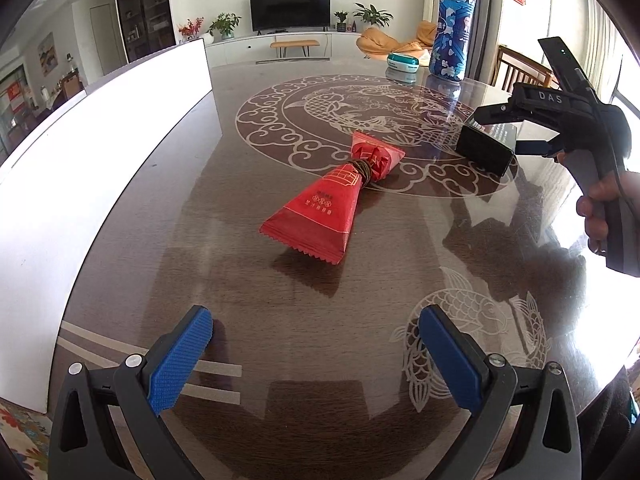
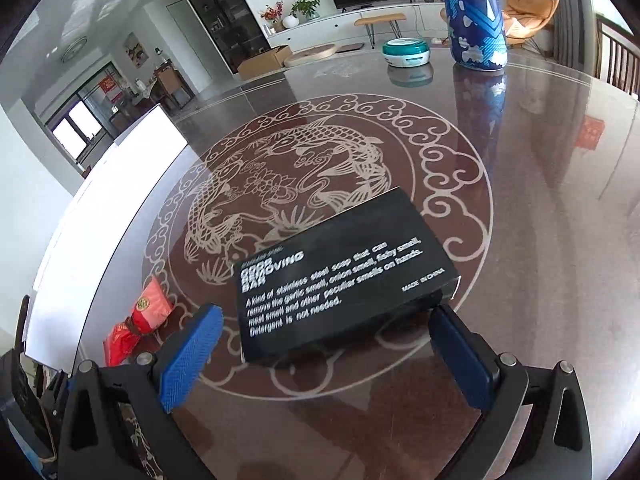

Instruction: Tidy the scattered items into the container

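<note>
Nothing looked packed yet: red packet, black box, bottle and tin lay on the surface; both claws, left and right, were spread.

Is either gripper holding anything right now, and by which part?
Nothing is held. The left gripper is open over bare table; the right gripper is open around the black box's near end.

Bright window daylight, glare on the glossy table, fisheye-warped edges.
</note>
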Action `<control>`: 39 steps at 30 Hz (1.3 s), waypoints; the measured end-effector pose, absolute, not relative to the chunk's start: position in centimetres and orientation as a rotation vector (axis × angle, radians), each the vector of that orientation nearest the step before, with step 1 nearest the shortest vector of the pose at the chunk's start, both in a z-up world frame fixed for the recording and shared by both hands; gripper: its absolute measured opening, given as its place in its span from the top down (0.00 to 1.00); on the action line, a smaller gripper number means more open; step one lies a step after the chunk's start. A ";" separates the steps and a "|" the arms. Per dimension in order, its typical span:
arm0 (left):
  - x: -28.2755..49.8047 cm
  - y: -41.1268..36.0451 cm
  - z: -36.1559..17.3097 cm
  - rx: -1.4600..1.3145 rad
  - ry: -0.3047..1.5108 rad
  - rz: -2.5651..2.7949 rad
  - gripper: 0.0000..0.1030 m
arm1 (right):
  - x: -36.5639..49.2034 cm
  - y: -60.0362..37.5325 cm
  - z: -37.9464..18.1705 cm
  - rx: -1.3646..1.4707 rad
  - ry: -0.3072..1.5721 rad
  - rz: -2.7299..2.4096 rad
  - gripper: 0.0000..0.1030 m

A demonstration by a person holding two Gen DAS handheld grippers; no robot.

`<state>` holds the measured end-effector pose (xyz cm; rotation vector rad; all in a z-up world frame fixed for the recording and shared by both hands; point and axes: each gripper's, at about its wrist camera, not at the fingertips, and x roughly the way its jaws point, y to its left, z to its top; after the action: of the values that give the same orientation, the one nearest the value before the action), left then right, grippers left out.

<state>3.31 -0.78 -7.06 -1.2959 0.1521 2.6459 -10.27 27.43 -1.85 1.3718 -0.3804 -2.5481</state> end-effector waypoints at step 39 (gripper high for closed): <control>-5.4 2.3 -5.1 -1.235 0.373 2.338 0.79 | -0.8 29.8 -3.1 1.441 -0.014 -2.742 0.00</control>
<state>-5.41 2.33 -5.07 -1.2349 0.3729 2.3385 -0.81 29.83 -3.07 1.4406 -0.0142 -2.7420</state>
